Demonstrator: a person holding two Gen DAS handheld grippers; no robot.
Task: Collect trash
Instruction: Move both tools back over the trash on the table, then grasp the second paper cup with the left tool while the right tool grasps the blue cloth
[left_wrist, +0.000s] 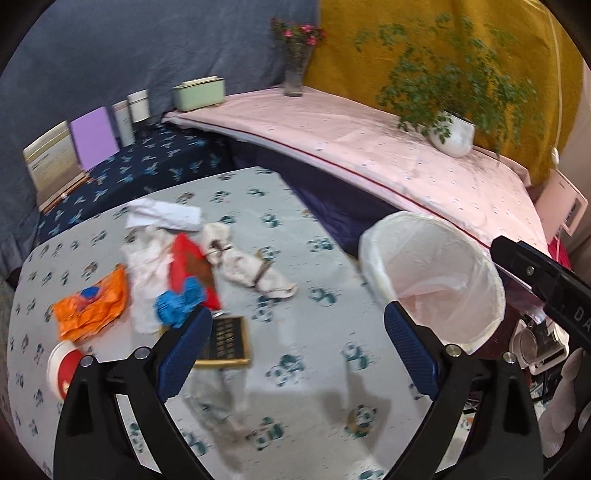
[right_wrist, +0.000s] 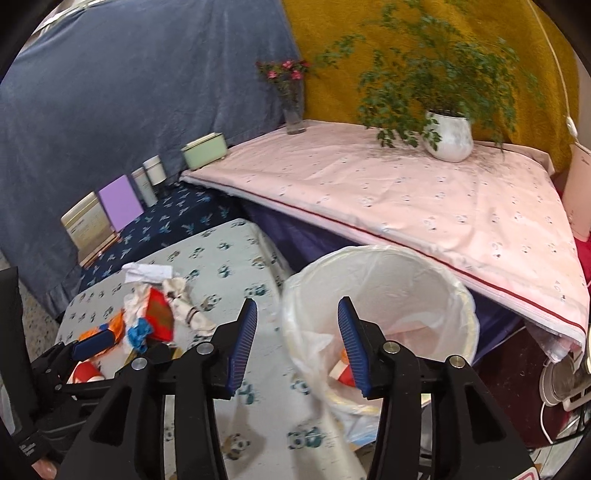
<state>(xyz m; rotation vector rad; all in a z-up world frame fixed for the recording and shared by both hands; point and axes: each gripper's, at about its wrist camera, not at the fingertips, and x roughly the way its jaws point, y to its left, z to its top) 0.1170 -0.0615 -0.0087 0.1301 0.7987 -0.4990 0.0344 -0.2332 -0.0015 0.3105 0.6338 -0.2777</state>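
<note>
A pile of trash lies on the panda-print table (left_wrist: 295, 387): an orange wrapper (left_wrist: 92, 306), a red packet (left_wrist: 192, 269), blue crumpled plastic (left_wrist: 181, 301), white paper (left_wrist: 166, 216), a dirty white cloth (left_wrist: 251, 266), a dark framed card (left_wrist: 225, 341) and a red and white cup (left_wrist: 62, 369). My left gripper (left_wrist: 295, 350) is open and empty, just in front of the pile. A white-lined bin (right_wrist: 388, 295) stands at the table's right edge with some orange and red trash (right_wrist: 343, 369) inside. My right gripper (right_wrist: 299, 343) is open and empty over the bin's near rim.
A pink-covered surface (right_wrist: 406, 199) behind holds a potted plant (right_wrist: 448, 136) and a flower vase (right_wrist: 293, 110). A dark blue shelf (left_wrist: 147, 170) at the left holds boxes, cans and a green container (left_wrist: 199, 94). The left gripper (right_wrist: 92, 341) shows in the right wrist view.
</note>
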